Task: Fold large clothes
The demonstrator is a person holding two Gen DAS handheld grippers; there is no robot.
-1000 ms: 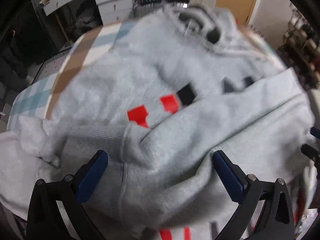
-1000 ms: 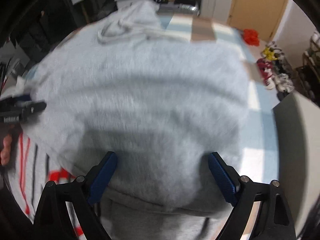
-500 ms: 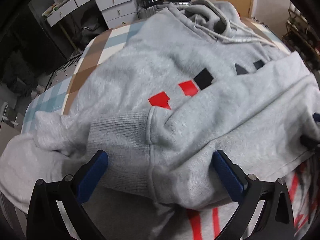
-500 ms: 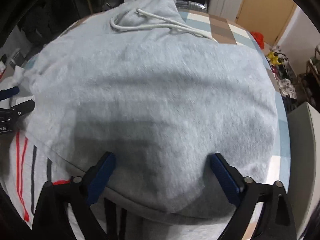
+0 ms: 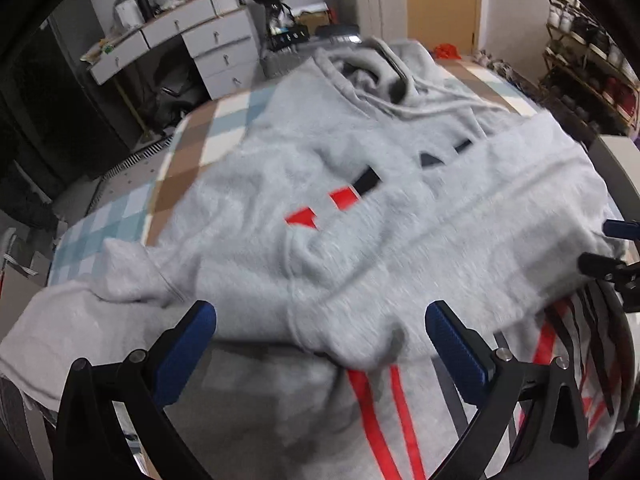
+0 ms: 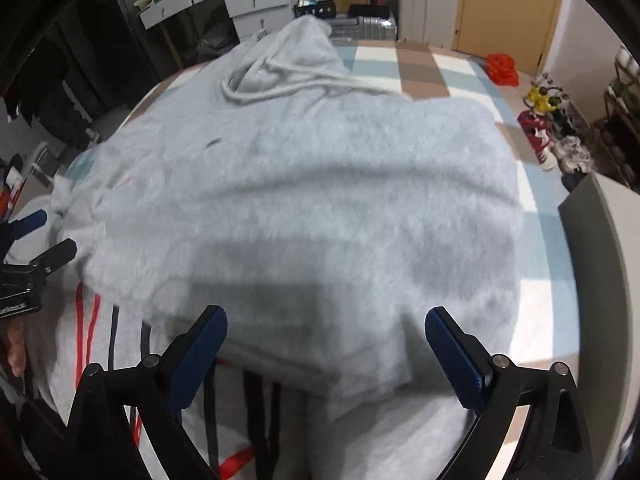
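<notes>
A light grey hoodie [image 5: 360,168] with red and black patches lies spread on a checked bed cover [image 5: 188,152], its hood at the far end. One sleeve [image 5: 440,248] is folded across the chest. My left gripper [image 5: 320,328] hovers open over the sleeve's near end, nothing between its blue pads. In the right wrist view the hoodie [image 6: 320,184] shows a plain folded side with a white drawstring [image 6: 280,76]. My right gripper [image 6: 326,332] stands wide open above its near edge, gripping nothing. Each gripper shows at the edge of the other's view.
A pale garment with red and black stripes [image 5: 380,412] lies under the hoodie's near edge. White drawers [image 5: 216,52] stand beyond the bed, shelves [image 5: 592,72] at the right. Shoes [image 6: 540,132] sit on the floor. A grey cabinet top [image 6: 600,240] borders the bed.
Both grippers have drawn back toward the hoodie's near edge. More of the striped garment shows below the fold. The right jaws stand slightly wider.
</notes>
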